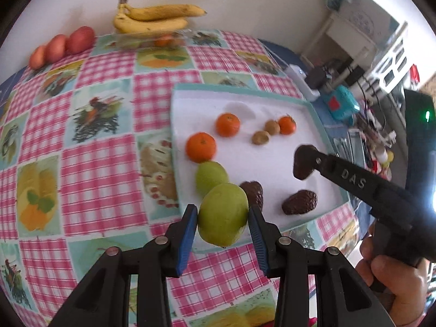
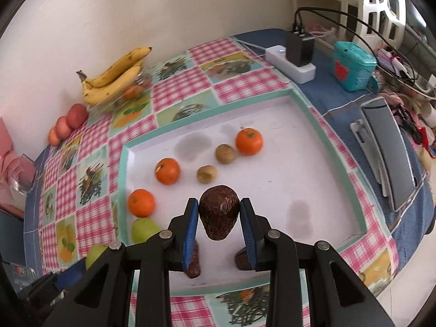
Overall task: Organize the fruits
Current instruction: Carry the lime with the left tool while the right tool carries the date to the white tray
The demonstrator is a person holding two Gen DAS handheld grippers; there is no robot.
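My left gripper [image 1: 223,216] is shut on a green apple [image 1: 223,214], held above the near edge of the white tray [image 1: 272,100]. My right gripper [image 2: 218,215] is shut on a dark brown avocado [image 2: 219,212] and holds it above the tray [image 2: 286,179]; it also shows in the left wrist view [image 1: 305,162]. On the tray lie three oranges [image 2: 167,170], two kiwis [image 2: 207,173], a second green apple [image 1: 211,175] and two more avocados [image 1: 299,202].
Bananas [image 1: 152,17] on a clear container and three red apples [image 1: 65,44] sit by the far wall on the checked tablecloth [image 1: 95,163]. A power strip with charger [image 2: 295,54], a teal box [image 2: 353,65] and clutter lie to the right of the tray.
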